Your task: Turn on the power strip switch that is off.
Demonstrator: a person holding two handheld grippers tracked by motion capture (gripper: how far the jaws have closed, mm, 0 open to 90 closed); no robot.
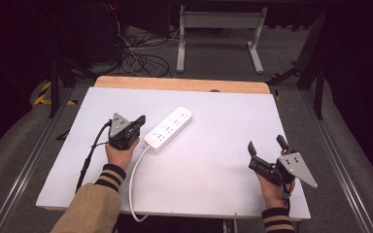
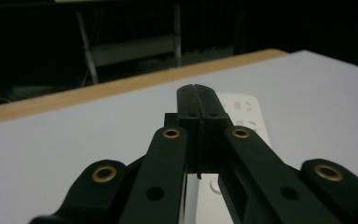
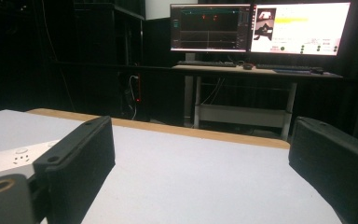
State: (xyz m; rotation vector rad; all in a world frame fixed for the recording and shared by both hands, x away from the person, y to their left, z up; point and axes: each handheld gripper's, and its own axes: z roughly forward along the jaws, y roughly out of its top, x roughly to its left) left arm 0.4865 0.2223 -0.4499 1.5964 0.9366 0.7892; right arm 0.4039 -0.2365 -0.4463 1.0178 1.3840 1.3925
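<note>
White power strip (image 1: 169, 128) on table (image 1: 213, 174): looks rigid, light, smooth plastic, trailing cord; best gripped across narrow sides. Left gripper (image 1: 141, 120) jaws together beside it; right gripper (image 1: 267, 144) jaws apart.

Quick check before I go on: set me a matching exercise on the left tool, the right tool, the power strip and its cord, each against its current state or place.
Things:
1. left tool
2. right tool
3. power strip
4. white cord

States or places:
A. jaws spread wide apart, holding nothing
B. runs off the table's near edge
C. jaws closed together, beside the strip's near end
D. lies diagonally on the white table

Pairs: 1-C, 2-A, 3-D, 4-B
</note>
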